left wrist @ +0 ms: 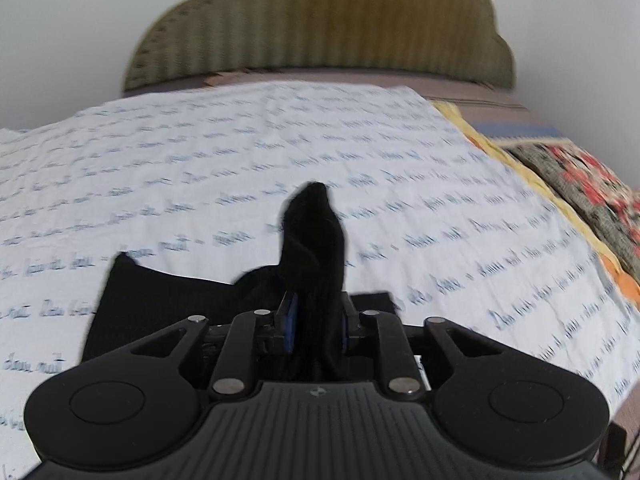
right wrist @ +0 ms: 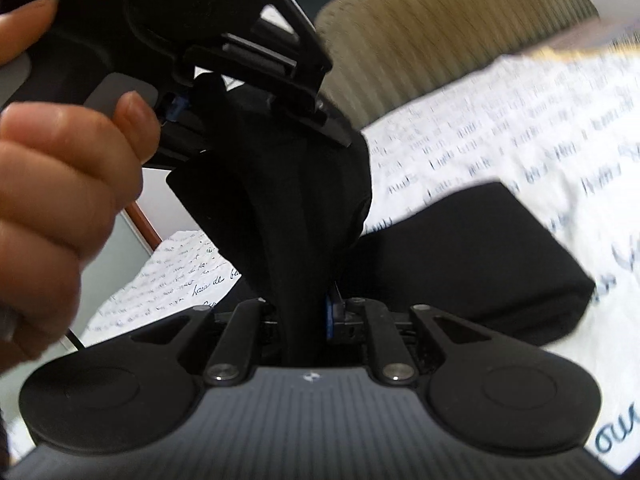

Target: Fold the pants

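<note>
Here both the left gripper (left wrist: 316,320) and right gripper (right wrist: 304,312) clench the black pants (left wrist: 312,240), bunched between them.

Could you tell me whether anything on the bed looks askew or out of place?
Nothing stands out. The black pants are bunched between both grippers, left and right, as folding would need. The white sheet lies flat, with only a floral cover bare past its edge.
</note>
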A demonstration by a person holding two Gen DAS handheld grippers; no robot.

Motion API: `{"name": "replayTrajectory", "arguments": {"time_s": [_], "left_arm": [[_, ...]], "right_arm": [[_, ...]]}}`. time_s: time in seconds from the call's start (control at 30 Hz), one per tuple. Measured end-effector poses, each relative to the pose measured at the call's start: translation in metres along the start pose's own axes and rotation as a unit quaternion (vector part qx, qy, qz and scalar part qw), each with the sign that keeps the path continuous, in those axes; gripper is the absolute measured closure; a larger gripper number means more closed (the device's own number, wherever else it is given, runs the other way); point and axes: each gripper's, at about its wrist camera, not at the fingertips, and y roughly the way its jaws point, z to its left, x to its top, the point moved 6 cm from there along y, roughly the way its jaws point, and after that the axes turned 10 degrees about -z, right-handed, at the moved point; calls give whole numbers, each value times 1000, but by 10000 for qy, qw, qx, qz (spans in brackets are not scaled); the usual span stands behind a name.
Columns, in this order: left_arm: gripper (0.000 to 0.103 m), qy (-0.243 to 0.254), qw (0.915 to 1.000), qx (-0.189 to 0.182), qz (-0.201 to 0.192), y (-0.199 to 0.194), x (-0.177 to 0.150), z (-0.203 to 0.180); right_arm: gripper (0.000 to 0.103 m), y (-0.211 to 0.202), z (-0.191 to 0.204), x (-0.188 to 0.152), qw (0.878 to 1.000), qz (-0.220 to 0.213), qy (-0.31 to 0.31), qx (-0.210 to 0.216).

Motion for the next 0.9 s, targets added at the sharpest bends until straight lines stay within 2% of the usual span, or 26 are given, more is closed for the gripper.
{"name": "replayTrajectory", "arguments": {"time_s": [0.1,0.17,0.27,0.3,0.33,0.4,0.5,0.6,0.7,0.77,0.83,0.9], "left_arm": [[81,30,9988,-484,-87,-5,3,-16],[81,139,9982,-519,-267,-13,7,-23],[74,252,9978,-413,-452,-19,11,-19],[67,228,9980,-364,-463,-18,12,-15],[54,193,9983,-310,-455,-17,11,-9],[35,112,9987,-177,-463,-15,6,8],[34,74,9987,152,-472,-13,-5,39],[34,52,9980,439,-444,-14,-20,73],[34,-120,9972,625,-404,-17,-38,110],[34,-379,9965,650,-360,-19,-52,131],[34,-628,9958,559,-370,-21,-65,147],[34,-714,9955,514,-352,-20,-77,153]], "right_arm": [[90,3,-19,-6,9985,190,503,-65],[90,4,-31,-9,9953,284,921,-70],[89,4,-43,-12,9904,318,1342,-40],[89,4,-45,-13,9894,324,1418,-15],[89,4,-46,-13,9884,317,1487,-7],[86,5,-47,-15,9871,310,1568,2],[82,1,-49,-17,9848,320,1707,53],[70,-8,-51,-16,9818,411,1844,204],[68,-27,-51,-11,9870,533,1490,272],[68,-49,-51,-5,9927,548,1064,167],[66,-71,-49,5,9987,348,310,-189],[65,-80,-45,22,9964,28,-478,-705]]}}
